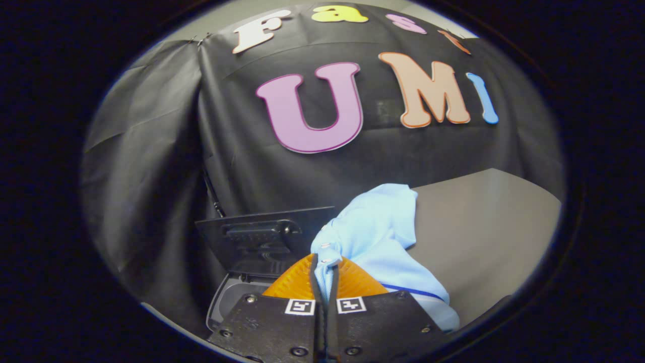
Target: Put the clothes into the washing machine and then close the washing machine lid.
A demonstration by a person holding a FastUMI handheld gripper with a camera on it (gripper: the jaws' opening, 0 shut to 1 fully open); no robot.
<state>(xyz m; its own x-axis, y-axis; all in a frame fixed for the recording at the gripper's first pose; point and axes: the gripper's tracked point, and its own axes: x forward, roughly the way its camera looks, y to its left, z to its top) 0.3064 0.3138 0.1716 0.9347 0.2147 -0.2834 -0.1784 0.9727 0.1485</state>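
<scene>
One light-blue garment (pixel 373 237) pinched in the gripper (pixel 325 267), beside one open-lidded washing machine (pixel 237 297).

Garment (pixel 375 237) pinched between jaws, washing machine lid (pixel 262 239) upright left of it.

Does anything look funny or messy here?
Nothing is broken or spilled. The hand-held gripper is shut on a blue shirt, which hangs bunched up and drapes over the edge of the grey table. The washer lid stands open, as it should before the clothes go in.
</scene>
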